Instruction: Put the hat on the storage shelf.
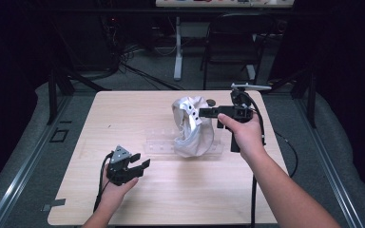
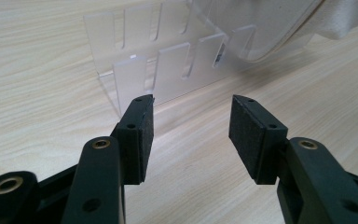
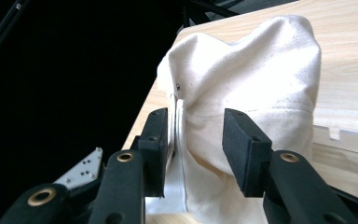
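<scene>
A white fabric cap [image 1: 190, 128] stands upright on a clear acrylic slotted rack [image 1: 159, 142] in the middle of the wooden table. My right gripper [image 1: 200, 113] comes in from the right at the cap's upper side. In the right gripper view the gripper [image 3: 196, 135] is open. Its jaws straddle a fold of the cap [image 3: 251, 70], and the left pad lies against a stiff edge. My left gripper [image 1: 140, 161] is open over the bare front left of the table. Its jaws [image 2: 191, 126] hold nothing and point at the rack [image 2: 168, 60] and the cap's rim [image 2: 261, 28].
The table [image 1: 123, 114] ends close behind the cap. A small dark object [image 1: 211, 101] lies just beyond the cap. On the floor past the table stand a black chair [image 1: 233, 42] and a white desk leg [image 1: 178, 47], with cables around them.
</scene>
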The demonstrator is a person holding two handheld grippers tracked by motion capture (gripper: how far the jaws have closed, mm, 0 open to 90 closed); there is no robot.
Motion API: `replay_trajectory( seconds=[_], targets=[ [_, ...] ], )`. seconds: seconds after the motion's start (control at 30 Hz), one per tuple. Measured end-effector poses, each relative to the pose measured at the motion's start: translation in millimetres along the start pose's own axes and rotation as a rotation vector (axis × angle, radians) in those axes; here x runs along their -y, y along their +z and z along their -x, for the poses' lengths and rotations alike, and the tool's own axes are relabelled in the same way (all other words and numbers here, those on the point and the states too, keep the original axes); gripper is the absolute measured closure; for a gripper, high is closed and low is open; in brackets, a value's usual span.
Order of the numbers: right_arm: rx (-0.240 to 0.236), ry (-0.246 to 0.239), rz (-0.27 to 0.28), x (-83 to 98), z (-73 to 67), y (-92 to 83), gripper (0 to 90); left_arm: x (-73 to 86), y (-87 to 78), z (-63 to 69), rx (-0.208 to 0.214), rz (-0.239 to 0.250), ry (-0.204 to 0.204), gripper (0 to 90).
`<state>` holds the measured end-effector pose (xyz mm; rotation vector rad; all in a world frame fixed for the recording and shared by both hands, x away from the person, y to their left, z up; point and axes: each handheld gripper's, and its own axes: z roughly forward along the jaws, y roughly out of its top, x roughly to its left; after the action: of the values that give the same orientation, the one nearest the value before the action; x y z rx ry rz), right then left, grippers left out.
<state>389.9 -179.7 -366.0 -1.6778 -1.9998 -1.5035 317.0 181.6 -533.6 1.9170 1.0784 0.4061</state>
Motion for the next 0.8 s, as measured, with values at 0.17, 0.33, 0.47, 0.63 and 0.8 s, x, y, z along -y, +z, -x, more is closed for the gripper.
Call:
replay_trajectory(
  seconds=[0.17, 0.33, 0.47, 0.63, 0.8],
  targets=[
    [0.006, -0.021, 0.02, 9.5, 5.6, -9.3, 55.3, 0.8, 1.3, -0.1, -0.002, -0.005, 0.0, 50.4],
    [0.012, -0.056, 0.056, 20.0, 10.1, -19.9, 50.8, 1.4, 2.2, 1.1, -0.004, -0.004, 0.001, 50.0],
    [0.024, -0.093, 0.083, 31.9, 11.5, -28.3, 49.9, 1.3, 2.5, 1.4, -0.006, -0.01, 0.009, 49.7],
    [0.025, -0.118, 0.114, 46.2, 14.2, -34.4, 48.5, 1.3, 2.5, 1.4, -0.006, -0.01, 0.01, 49.5],
    [0.049, -0.122, 0.147, 61.7, 18.0, -35.6, 47.6, 1.6, 2.8, 1.3, -0.007, -0.01, 0.007, 49.5]
  ],
)
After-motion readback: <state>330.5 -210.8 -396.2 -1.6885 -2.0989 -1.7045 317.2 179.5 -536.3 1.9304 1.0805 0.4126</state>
